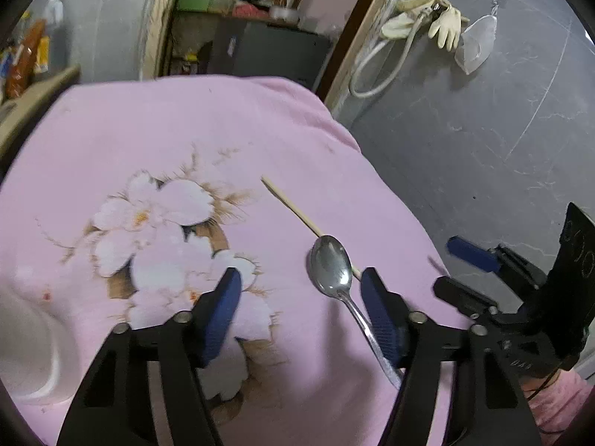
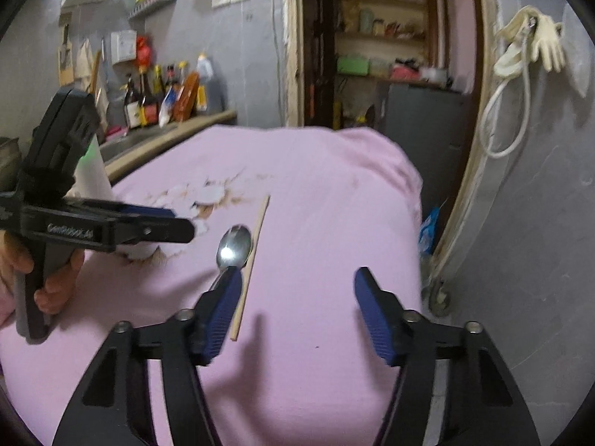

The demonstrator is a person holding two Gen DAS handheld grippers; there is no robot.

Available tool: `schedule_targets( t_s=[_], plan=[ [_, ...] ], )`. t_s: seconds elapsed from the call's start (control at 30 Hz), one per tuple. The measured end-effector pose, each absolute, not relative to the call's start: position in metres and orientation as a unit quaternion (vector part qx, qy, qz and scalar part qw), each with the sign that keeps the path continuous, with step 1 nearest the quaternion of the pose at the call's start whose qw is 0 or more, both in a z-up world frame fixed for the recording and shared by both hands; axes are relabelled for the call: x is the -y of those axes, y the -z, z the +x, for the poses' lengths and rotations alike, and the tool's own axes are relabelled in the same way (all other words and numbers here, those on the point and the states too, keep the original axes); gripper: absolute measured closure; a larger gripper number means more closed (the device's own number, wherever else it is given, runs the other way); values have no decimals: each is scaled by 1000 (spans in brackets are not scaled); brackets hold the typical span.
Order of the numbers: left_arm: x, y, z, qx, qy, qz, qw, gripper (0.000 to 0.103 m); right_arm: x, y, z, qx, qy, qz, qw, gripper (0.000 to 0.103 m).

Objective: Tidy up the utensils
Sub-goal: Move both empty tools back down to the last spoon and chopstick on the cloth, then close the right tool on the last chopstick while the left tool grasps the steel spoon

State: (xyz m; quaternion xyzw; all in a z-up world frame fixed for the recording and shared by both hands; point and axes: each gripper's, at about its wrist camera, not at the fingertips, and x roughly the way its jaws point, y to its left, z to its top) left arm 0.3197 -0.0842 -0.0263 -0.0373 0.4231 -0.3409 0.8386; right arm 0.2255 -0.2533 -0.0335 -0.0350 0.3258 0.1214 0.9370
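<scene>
A metal spoon (image 1: 331, 269) lies on the pink flowered cloth (image 1: 186, 130), bowl up, its handle running under the right finger of my left gripper (image 1: 301, 278). That gripper hovers open over the cloth with nothing pinched. A single wooden chopstick (image 1: 293, 206) lies slantwise behind the spoon's bowl. In the right wrist view the spoon (image 2: 235, 247) and chopstick (image 2: 253, 264) lie side by side, just by the left finger of my right gripper (image 2: 297, 273), which is open and empty. The spoon's handle is hidden behind that finger. The left gripper (image 2: 184, 221) reaches in from the left.
A white cup (image 2: 93, 174) stands on the cloth behind the left gripper. A counter with bottles (image 2: 163, 93) runs along the far left. The cloth-covered table drops off at its right edge (image 2: 418, 223) toward a grey floor and a doorway. The right gripper (image 1: 444, 264) shows at the table's right edge.
</scene>
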Motion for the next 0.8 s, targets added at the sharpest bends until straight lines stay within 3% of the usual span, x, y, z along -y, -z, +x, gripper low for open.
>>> schedule_targets(
  t_s=[0.13, 0.27, 0.47, 0.8],
  plan=[
    [87, 32, 333, -451, 351, -46, 819, 63, 248, 42, 233, -357, -143, -40, 922, 64],
    [86, 35, 343, -464, 358, -57, 808, 67, 243, 47, 237, -375, -157, -47, 913, 71],
    [90, 36, 351, -472, 371, -57, 798, 74, 236, 50, 236, -380, -167, -58, 908, 72],
    [101, 38, 356, -480, 374, -47, 792, 99, 223, 55, 236, -390, -161, -99, 901, 76]
  ],
)
